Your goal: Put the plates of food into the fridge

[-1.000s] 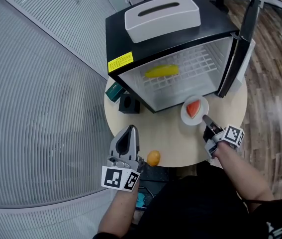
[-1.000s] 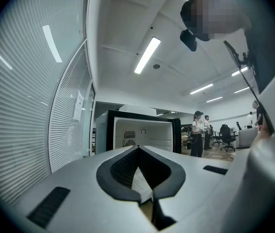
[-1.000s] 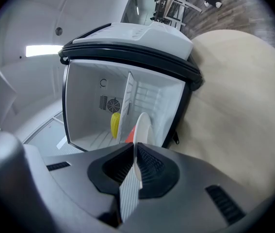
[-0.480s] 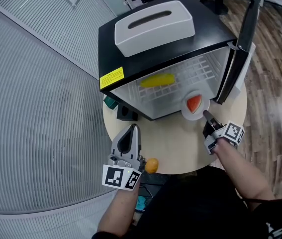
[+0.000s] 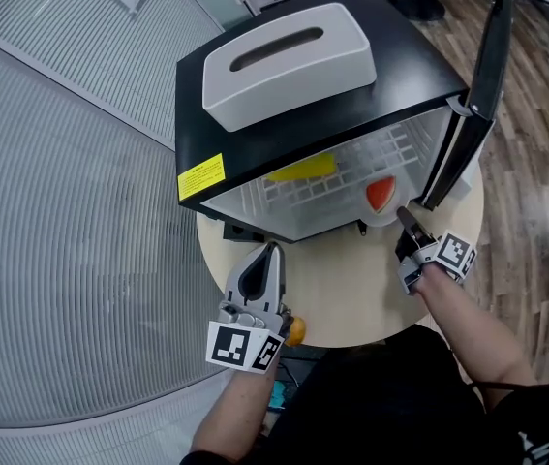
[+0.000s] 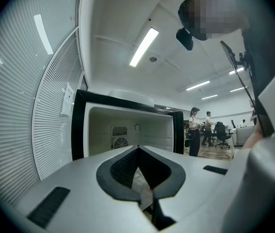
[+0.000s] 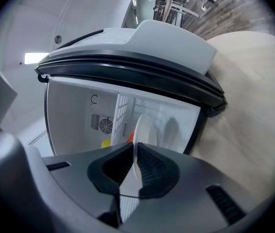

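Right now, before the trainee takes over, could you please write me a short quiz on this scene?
1. True or false: the door of the fridge stands open.
2. What does the right gripper hold? A) an orange B) the plate C) a tissue box
3. Fill in: the food on the plate is ___ in colour.
Key: 1 true; 2 B; 3 red.

No words or numbers can be read. A yellow label [image 5: 201, 175] is stuck on the fridge [image 5: 419, 66], its print too small. Black-and-white square markers are carried on the left gripper [image 5: 272, 250] and right gripper [image 5: 402, 214].
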